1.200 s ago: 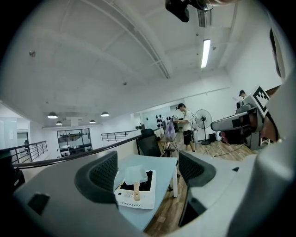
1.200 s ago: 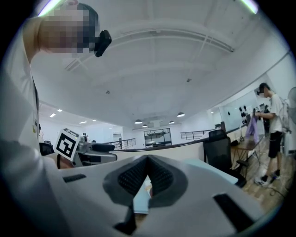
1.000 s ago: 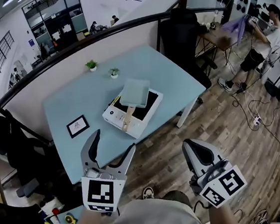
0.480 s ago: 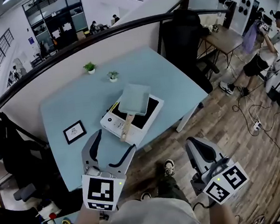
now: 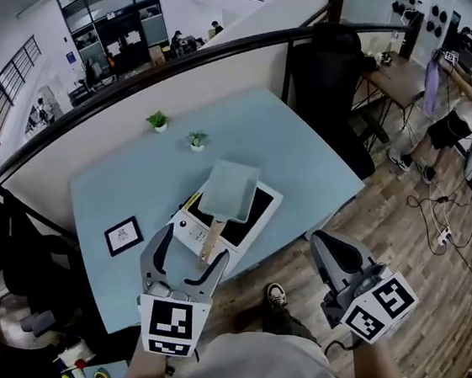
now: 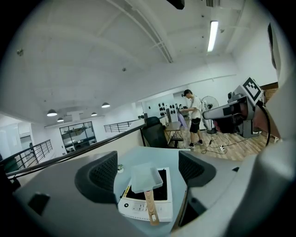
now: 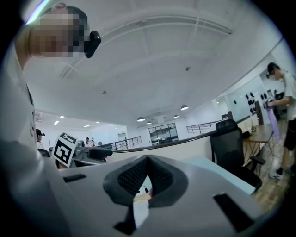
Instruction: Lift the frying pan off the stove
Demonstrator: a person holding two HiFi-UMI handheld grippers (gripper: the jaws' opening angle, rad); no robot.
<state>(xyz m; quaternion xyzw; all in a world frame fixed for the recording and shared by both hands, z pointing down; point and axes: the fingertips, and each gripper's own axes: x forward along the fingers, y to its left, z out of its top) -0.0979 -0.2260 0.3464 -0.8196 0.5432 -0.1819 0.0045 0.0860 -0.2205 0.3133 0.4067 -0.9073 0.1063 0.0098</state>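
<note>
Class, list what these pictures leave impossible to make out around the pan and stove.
Stove top under the frying pan: head view, covered by the pan.
Print on the framed card: head view, too small.
Pan in right gripper view: mostly blocked by the right hand-held gripper, jaws together.

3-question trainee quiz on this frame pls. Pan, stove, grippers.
1. True or false: the pan sits on the stove.
2. Of the left gripper and the right gripper, which has its jaws apart? A) left B) right C) both
3. How many small plants stand on the table?

Key: 1 true; 2 A; 3 two.
</note>
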